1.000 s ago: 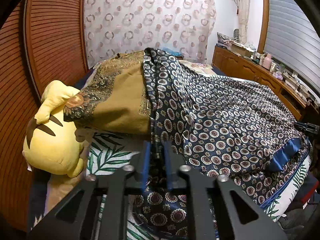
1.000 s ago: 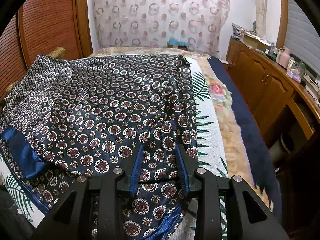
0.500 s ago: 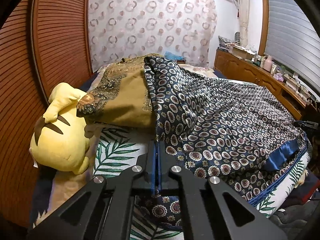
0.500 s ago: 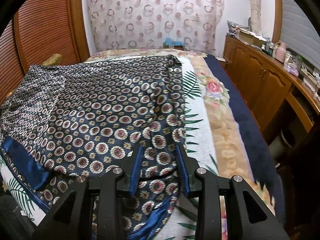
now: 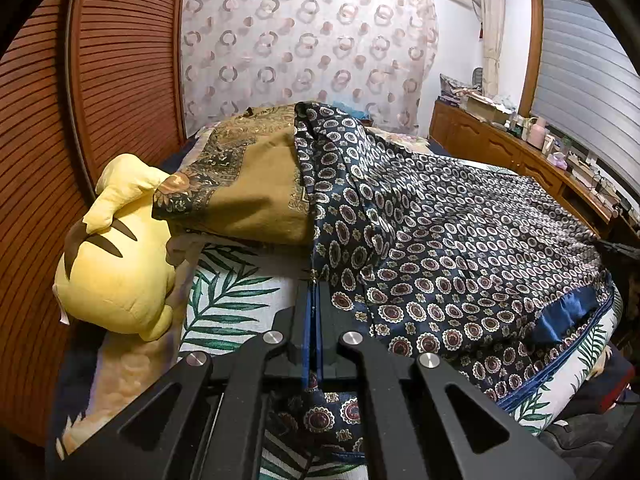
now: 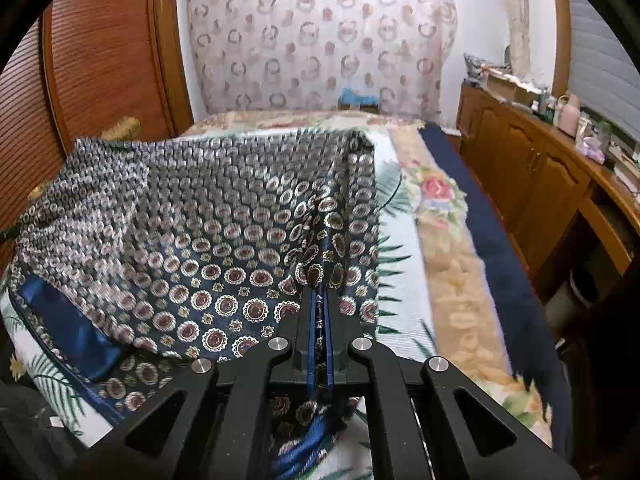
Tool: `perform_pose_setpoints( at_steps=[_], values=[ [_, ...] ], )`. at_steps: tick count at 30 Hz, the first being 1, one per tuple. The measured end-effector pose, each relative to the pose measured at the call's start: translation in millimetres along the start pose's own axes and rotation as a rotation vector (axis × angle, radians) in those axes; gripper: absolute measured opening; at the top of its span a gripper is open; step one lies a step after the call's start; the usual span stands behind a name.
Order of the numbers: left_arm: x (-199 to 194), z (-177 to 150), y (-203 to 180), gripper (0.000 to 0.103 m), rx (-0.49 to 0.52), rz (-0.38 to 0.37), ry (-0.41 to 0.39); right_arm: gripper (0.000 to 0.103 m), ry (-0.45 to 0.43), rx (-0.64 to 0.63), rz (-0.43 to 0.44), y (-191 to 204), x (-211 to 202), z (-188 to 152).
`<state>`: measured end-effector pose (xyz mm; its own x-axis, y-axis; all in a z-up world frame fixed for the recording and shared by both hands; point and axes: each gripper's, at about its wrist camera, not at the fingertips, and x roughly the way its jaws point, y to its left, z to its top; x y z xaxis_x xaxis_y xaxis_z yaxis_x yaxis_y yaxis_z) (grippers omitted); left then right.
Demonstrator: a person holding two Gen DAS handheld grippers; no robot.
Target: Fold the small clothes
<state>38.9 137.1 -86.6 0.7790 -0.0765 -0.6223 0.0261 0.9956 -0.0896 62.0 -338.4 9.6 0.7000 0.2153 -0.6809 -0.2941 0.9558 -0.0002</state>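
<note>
Clearly the folding has hardly begun: the navy patterned garment (image 5: 460, 240) lies spread nearly full width across the bed (image 6: 404, 280), with no crease or doubled layer that reads as a finished fold. Its near hem, edged with a plain blue band (image 5: 568, 312), hangs toward the near edge of the mattress, and its far left part is draped up over the mustard patterned cloth (image 5: 256, 196) heaped beside it.

What is done, by my reading, is the grasp. The left hand-held gripper (image 5: 314, 292) has its jaws pressed together on the garment's near left edge, the fabric running down between the blue pads and out below them. The right hand-held gripper (image 6: 319, 296) is likewise clamped on a pinch of the near right edge, a ridge of cloth rising just ahead of its tips; the fabric in that view is smeared, so it may be in motion.

Left to do is nearly everything: carrying the pinched hem over to the far side, laying it flat, then the further folds.

Around it, a yellow plush toy (image 5: 116, 256) leans against the mustard cloth at the left, by the slatted wooden wardrobe (image 5: 80, 120). A wooden sideboard (image 6: 532, 168) with clutter runs along the right, well apart from the garment.
</note>
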Motion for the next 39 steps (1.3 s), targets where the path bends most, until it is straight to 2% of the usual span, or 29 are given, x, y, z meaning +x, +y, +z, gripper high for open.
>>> perform_pose_setpoints(
  at_steps=[8,9,11,13,15,16,20,26,33,39],
  values=[
    [-1,1,-1,0.003,0.001,0.01,0.006,0.003,0.014,-0.047,-0.034,10,-9,-5],
    [0,1,0,0.005,0.001,0.014,0.012,0.003,0.01,-0.052,-0.04,11,-10,-4],
    [0,-1,0,0.024,0.002,0.014,0.018,0.008,0.004,-0.053,-0.043,12,-14,-2],
    [0,-2,-1,0.03,0.007,0.004,0.018,0.011,-0.008,-0.051,-0.042,17,-18,-2],
    [0,-3,-1,0.038,0.007,0.004,0.02,0.017,-0.009,-0.062,-0.03,22,-18,-3],
    [1,-4,0,0.04,0.006,0.007,0.02,0.024,-0.007,-0.07,-0.025,27,-17,-4],
    [8,-6,4,0.04,-0.009,0.016,0.039,0.048,0.003,-0.096,0.028,46,-10,-8],
    [13,-9,7,0.04,-0.018,0.019,0.051,0.05,0.038,-0.119,0.097,79,15,-13],
    [16,-10,8,0.04,-0.015,0.02,0.061,0.051,0.07,-0.15,0.12,99,41,-20],
    [22,-11,8,0.04,-0.019,0.012,0.079,0.061,0.021,-0.15,0.108,100,42,-31]
  ],
)
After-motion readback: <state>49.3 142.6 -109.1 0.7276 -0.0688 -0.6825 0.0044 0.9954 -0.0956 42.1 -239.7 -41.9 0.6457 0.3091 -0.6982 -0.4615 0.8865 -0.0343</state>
